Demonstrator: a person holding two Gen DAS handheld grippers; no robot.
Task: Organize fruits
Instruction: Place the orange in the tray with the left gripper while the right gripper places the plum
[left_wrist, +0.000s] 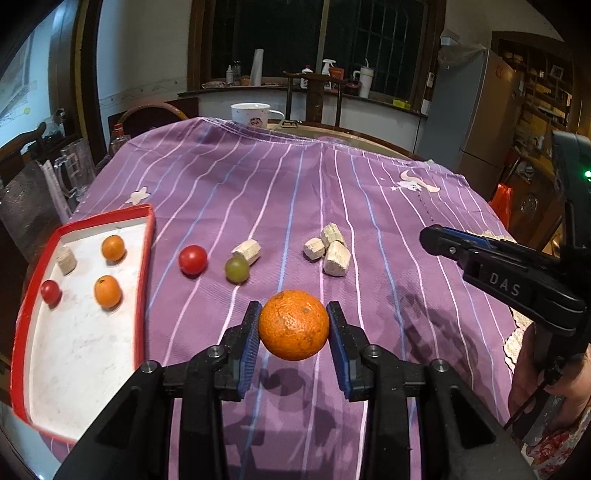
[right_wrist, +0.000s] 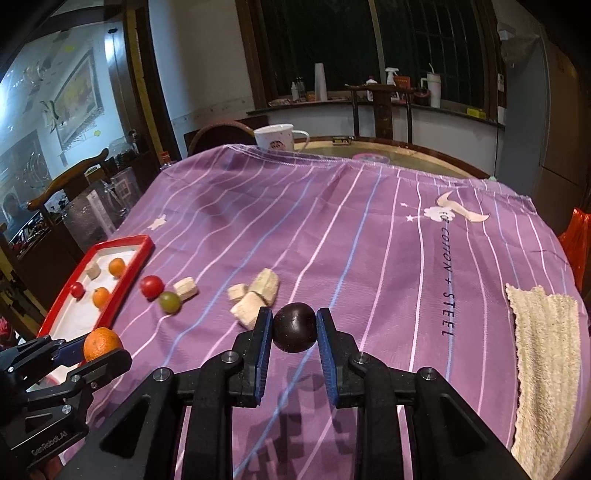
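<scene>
Right gripper (right_wrist: 294, 329): squeezes a dark round fruit (right_wrist: 294, 327).
Left gripper (right_wrist: 96, 351): holds an orange (right_wrist: 100, 342).
Red tray (right_wrist: 127, 272): small fruits inside.

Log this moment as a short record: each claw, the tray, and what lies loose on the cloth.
left claw: shut on the orange, lifted off the cloth
right claw: shut on the dark round fruit
red-rimmed tray: two small oranges, one red tomato, one pale chunk
purple cloth: red tomato, green grape, four pale chunks
</scene>
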